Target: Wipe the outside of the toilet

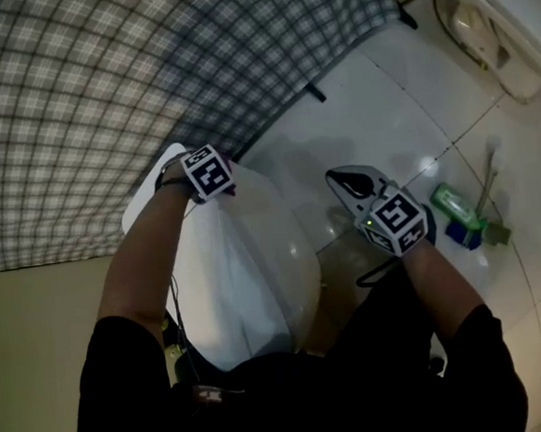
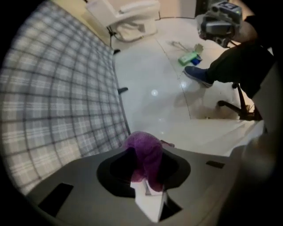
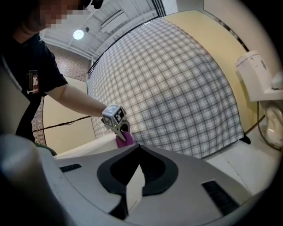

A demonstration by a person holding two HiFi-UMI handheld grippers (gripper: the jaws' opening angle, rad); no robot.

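Cloth, purple, is clamped in the left gripper and touches the toilet just under it. Right gripper is empty, jaws together, with the toilet at its left.

Upper left: plaid curtain hangs just behind the toilet; the narrow gap holds the left gripper, clamped on a purple cloth.
Upper right: bare white floor, open.
Right edge: green bottle lies in the way.
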